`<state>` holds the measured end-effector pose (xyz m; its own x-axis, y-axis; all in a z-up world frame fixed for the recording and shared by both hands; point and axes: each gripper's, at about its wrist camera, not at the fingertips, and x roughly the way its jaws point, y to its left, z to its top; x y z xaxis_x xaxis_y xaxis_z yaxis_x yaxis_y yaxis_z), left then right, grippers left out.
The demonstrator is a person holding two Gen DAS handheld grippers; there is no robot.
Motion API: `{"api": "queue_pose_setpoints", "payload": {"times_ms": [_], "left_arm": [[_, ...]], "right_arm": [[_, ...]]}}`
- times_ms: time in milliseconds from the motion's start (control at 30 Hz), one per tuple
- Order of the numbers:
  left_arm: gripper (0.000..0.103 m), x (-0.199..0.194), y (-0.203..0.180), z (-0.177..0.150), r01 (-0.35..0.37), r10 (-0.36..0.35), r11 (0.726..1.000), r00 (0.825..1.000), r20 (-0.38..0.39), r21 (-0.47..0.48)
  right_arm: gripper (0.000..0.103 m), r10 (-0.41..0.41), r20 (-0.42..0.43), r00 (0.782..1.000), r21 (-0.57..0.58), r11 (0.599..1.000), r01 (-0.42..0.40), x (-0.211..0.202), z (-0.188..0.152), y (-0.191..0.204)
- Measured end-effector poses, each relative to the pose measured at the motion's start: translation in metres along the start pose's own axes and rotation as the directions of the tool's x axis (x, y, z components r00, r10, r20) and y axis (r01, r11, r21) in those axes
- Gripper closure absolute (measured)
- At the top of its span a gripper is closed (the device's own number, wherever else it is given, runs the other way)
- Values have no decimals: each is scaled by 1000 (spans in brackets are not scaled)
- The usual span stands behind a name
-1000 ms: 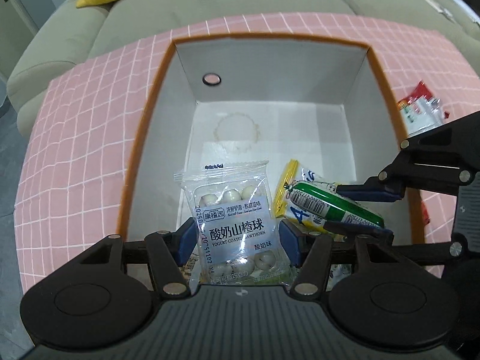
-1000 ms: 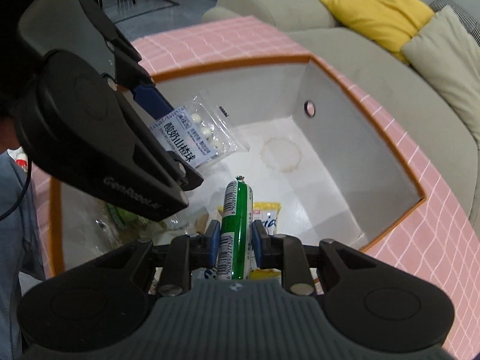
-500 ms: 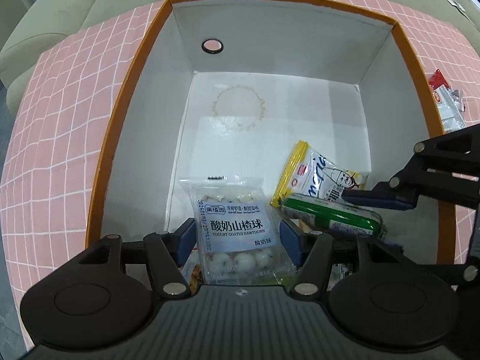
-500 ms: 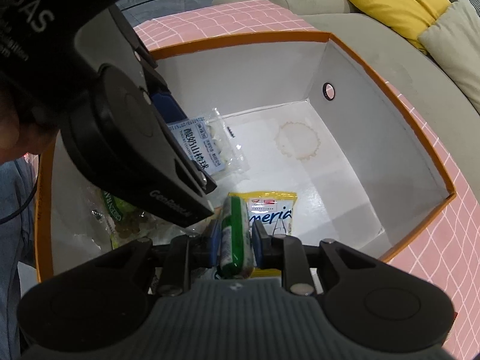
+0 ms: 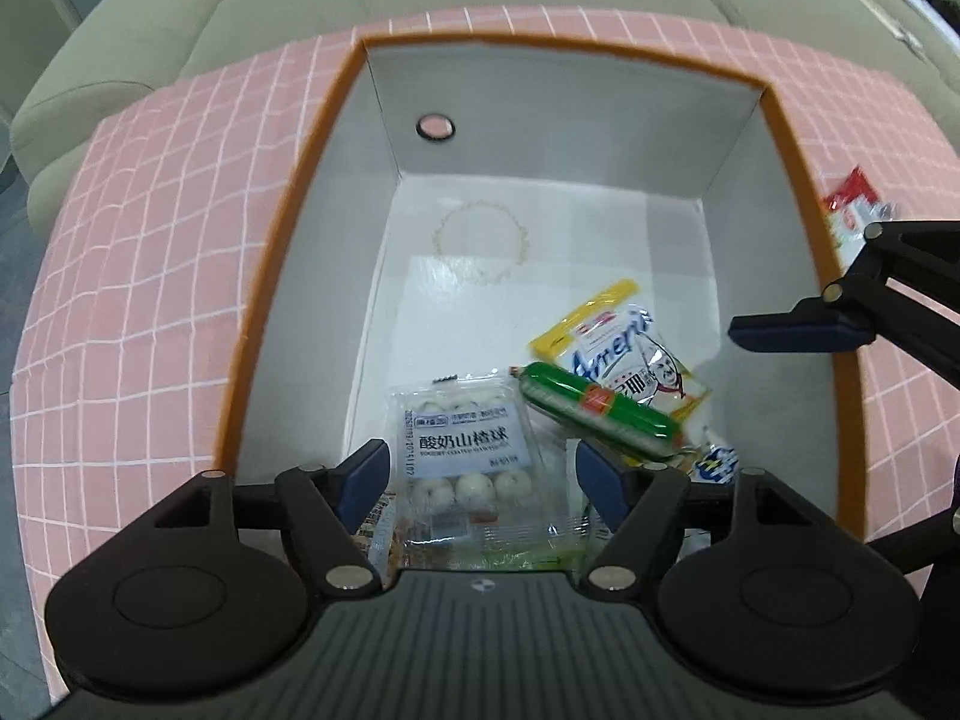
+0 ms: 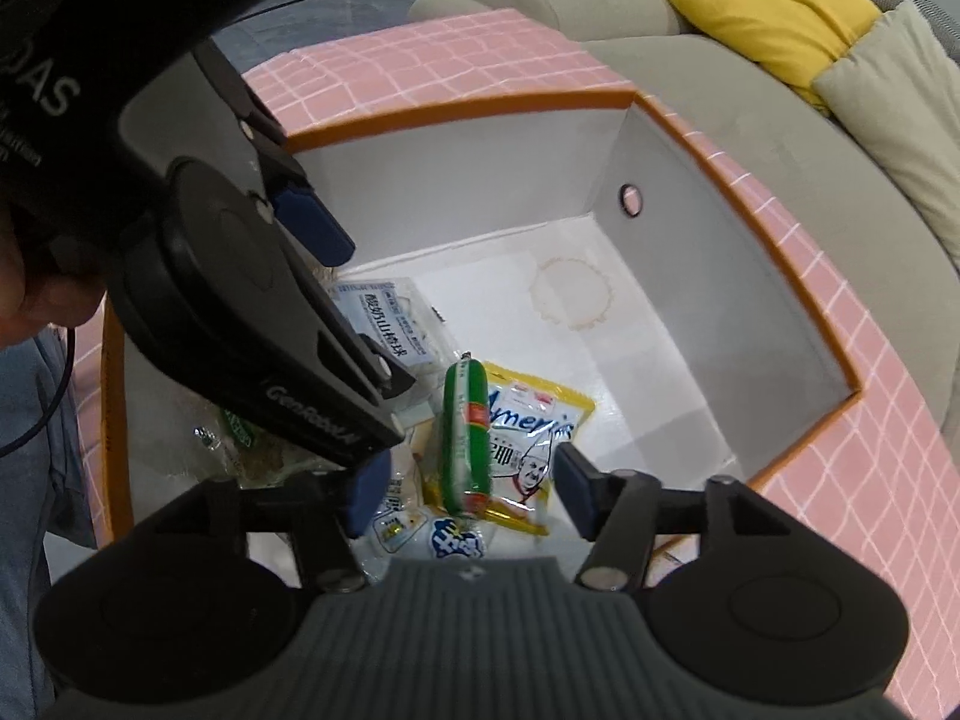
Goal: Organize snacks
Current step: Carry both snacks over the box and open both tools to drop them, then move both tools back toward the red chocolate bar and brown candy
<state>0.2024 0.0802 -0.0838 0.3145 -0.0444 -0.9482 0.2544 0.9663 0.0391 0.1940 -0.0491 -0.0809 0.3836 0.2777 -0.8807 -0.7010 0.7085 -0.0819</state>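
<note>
A white box with an orange rim (image 5: 282, 276) (image 6: 780, 252) sits on the pink checked cloth. Inside lie a clear pack of yogurt hawthorn balls (image 5: 465, 450) (image 6: 390, 324), a green sausage (image 5: 597, 402) (image 6: 463, 432) and a yellow snack bag (image 5: 624, 354) (image 6: 534, 426), with more packets under them. My left gripper (image 5: 483, 474) is open above the hawthorn pack, not touching it. My right gripper (image 6: 471, 489) is open above the sausage, which rests on the yellow bag.
A red and white snack packet (image 5: 852, 210) lies on the cloth right of the box. A beige sofa (image 5: 300, 6) with yellow (image 6: 774, 6) and beige cushions stands behind. The far half of the box floor (image 5: 540, 240) is bare, with a ring stain.
Both grippers have opened. The hawthorn pack and the green sausage dropped from the jaws into the box and now lie on the other snacks. Both grippers have lifted slightly.
</note>
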Motion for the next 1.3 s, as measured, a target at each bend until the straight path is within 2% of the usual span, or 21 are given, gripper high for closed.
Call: {"api": "queue_pose_setpoints", "payload": {"times_ms": [167,400,600,800,1000,1100,1300], "left_arm": [[19,-20,-3,-5,-5,6,1000,999,51,-21],[19,-56,-17,-19,-5,12,998,990,137,-55],[19,-82,-34,-30,4,15,996,975,221,-84],[19,-101,-57,-47,31,2,993,958,287,-110],[19,-111,-90,-63,72,-33,992,938,346,-101],[19,-111,-107,-71,100,-60,991,931,361,-92],[20,-98,-141,-84,140,-112,989,926,360,-51]], "right_arm": [[36,-30,27,999,14,999,30,-19,-6,-1],[36,-57,125,990,100,994,44,-56,-23,-2],[36,-126,222,967,232,970,73,-89,-52,-6],[36,-190,294,937,399,915,61,-114,-96,-12],[36,-259,307,916,492,867,80,-127,-143,-11],[36,-309,291,906,527,842,118,-129,-168,-9],[36,-390,239,889,583,790,190,-127,-212,-15]]}}
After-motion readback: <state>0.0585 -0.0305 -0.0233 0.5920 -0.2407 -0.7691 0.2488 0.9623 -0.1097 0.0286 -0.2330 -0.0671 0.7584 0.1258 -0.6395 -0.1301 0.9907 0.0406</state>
